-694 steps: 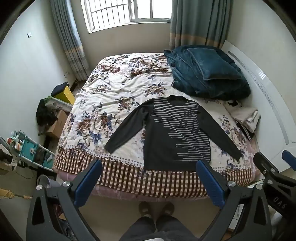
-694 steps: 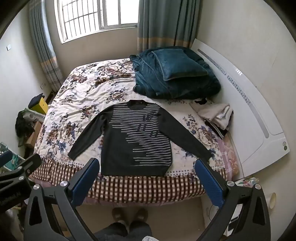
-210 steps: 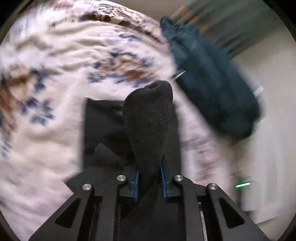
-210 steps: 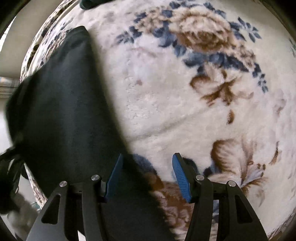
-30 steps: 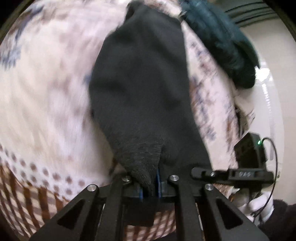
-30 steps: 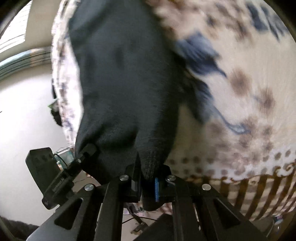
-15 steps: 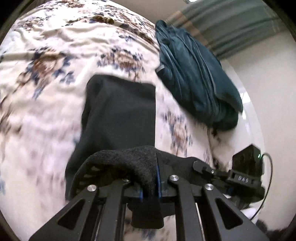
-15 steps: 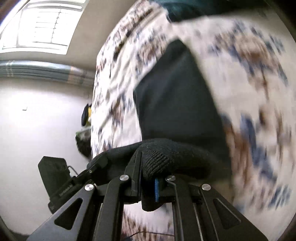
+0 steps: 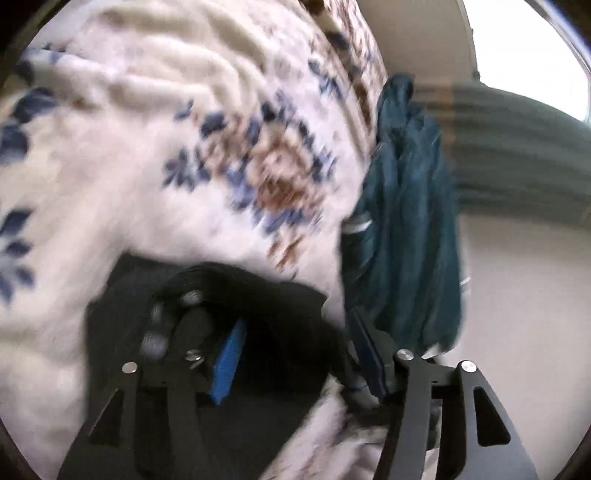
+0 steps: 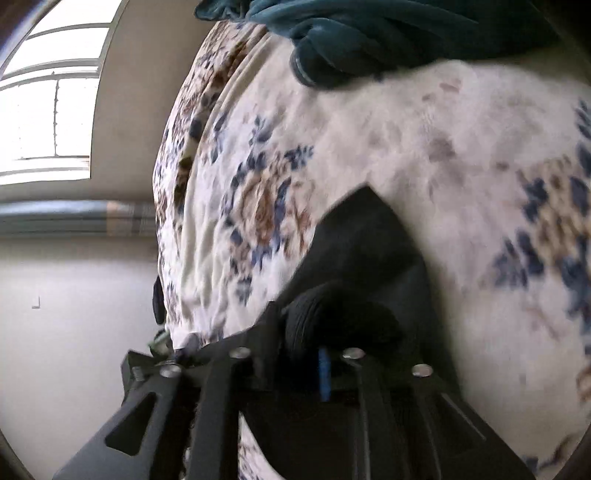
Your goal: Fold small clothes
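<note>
The dark sweater [image 9: 280, 325] lies folded on the floral bedspread [image 9: 147, 155], low in both views. My left gripper [image 9: 295, 354] is open, its blue pads [image 9: 227, 365] apart just above the sweater's folded edge, with nothing held between them. My right gripper [image 10: 317, 365] is shut on a thick roll of the sweater [image 10: 354, 258] at its near edge; only a sliver of blue pad shows. The left wrist view is blurred.
A heap of teal bedding [image 9: 406, 221] lies just beyond the sweater, also at the top of the right wrist view [image 10: 369, 33]. Curtains [image 9: 517, 158] and a pale wall lie behind. A window [image 10: 48, 110] is at the left.
My left gripper has opened and let go of the sweater's hem. Both grippers have carried the hem forward over the sweater, close to the teal bedding. The right gripper stays shut.
</note>
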Motion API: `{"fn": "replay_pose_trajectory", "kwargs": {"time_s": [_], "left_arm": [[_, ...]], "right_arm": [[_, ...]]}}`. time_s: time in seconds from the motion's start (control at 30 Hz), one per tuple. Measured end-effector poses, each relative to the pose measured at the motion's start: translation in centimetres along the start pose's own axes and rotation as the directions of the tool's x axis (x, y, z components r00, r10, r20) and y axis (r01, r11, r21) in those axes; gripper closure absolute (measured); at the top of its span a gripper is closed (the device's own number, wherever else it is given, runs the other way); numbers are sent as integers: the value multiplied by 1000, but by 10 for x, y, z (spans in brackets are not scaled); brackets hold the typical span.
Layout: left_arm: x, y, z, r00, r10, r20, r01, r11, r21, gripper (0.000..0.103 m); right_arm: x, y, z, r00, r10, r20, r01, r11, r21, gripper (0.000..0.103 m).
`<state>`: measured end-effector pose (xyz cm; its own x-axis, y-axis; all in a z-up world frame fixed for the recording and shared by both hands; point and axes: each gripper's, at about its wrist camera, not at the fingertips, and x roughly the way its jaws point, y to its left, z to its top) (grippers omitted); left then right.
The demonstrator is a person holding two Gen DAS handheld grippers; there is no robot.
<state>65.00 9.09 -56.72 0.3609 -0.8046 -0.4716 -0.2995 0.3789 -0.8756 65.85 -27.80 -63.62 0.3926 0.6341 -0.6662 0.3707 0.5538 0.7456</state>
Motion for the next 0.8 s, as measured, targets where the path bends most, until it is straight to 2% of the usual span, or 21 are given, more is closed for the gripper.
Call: {"fn": "replay_pose_trajectory", "kwargs": {"time_s": [0.03, 0.07, 0.1, 0.13, 0.2, 0.23, 0.27, 0.33, 0.37, 0.4, 0.43, 0.47, 0.5, 0.53, 0.57, 0.6, 0.67, 0.7, 0.73, 0.77, 0.8], "left_arm": [[-2, 1, 6, 999, -53, 13, 53, 999, -10, 39], [-6, 2, 11, 997, -64, 34, 64, 998, -13, 37], [-9, 1, 14, 998, -38, 45, 38, 999, -4, 35], [-13, -2, 15, 999, 0, 48, -1, 1000, 19, 35], [-20, -14, 14, 991, 117, 71, -126, 984, 125, 35], [-22, -22, 10, 977, 198, 83, -211, 954, 212, 35], [-18, -24, 8, 965, 247, 87, -262, 929, 262, 35], [0, -28, 4, 934, 350, 69, -350, 860, 373, 35], [13, -28, 1, 905, 420, 64, -405, 809, 427, 35], [23, -27, -1, 887, 457, 59, -429, 771, 471, 35], [37, -29, -5, 863, 501, 62, -454, 716, 531, 39], [44, -30, -9, 854, 514, 78, -460, 676, 575, 52], [49, -33, -13, 850, 520, 91, -457, 640, 618, 97], [54, -37, -17, 827, 550, 118, -482, 583, 654, 96], [50, -42, -20, 830, 540, 139, -482, 569, 667, 96], [45, -45, -21, 835, 528, 157, -483, 566, 668, 96], [29, -45, -19, 838, 511, 189, -500, 584, 639, 96], [25, -39, -15, 827, 524, 204, -525, 589, 615, 95], [26, -33, -10, 827, 527, 196, -527, 607, 595, 95], [31, -23, -4, 826, 543, 156, -525, 637, 564, 95], [35, -16, 1, 824, 554, 122, -525, 663, 533, 93]], "right_arm": [[1, 0, 5, 999, 31, 11, -31, 1000, 0, 63], [0, 0, 10, 998, 59, 24, -59, 998, 5, 53], [-3, 0, 15, 995, 96, 40, -96, 995, 11, 42], [-6, 2, 19, 993, 104, 47, -104, 995, 3, 38], [-15, 7, 24, 997, 63, 54, -61, 997, -39, 35], [-18, 8, 25, 998, 18, 54, -14, 998, -60, 35], [-20, 9, 24, 998, -41, 52, 45, 996, -80, 35], [-20, 8, 21, 984, -171, 46, 176, 973, -146, 35], [-15, 8, 20, 976, -214, 43, 218, 958, -188, 35], [-10, 6, 18, 969, -243, 32, 244, 944, -220, 35], [-3, 5, 17, 963, -269, 21, 266, 934, -237, 35], [7, 4, 16, 957, -288, 3, 279, 925, -258, 38], [20, 5, 15, 947, -322, -11, 305, 906, -293, 60], [28, 5, 12, 940, -340, -16, 318, 893, -317, 78], [35, 6, 10, 932, -361, -22, 333, 881, -337, 92], [35, 10, 8, 927, -374, 9, 353, 867, -350, 93], [24, 18, 3, 934, -351, 70, 352, 863, -362, 93], [13, 21, 2, 938, -329, 110, 346, 870, -350, 94], [10, 21, 3, 937, -324, 131, 349, 875, -336, 94], [9, 21, 4, 936, -322, 144, 352, 878, -325, 94], [16, 20, 7, 927, -349, 136, 375, 869, -322, 94]]}}
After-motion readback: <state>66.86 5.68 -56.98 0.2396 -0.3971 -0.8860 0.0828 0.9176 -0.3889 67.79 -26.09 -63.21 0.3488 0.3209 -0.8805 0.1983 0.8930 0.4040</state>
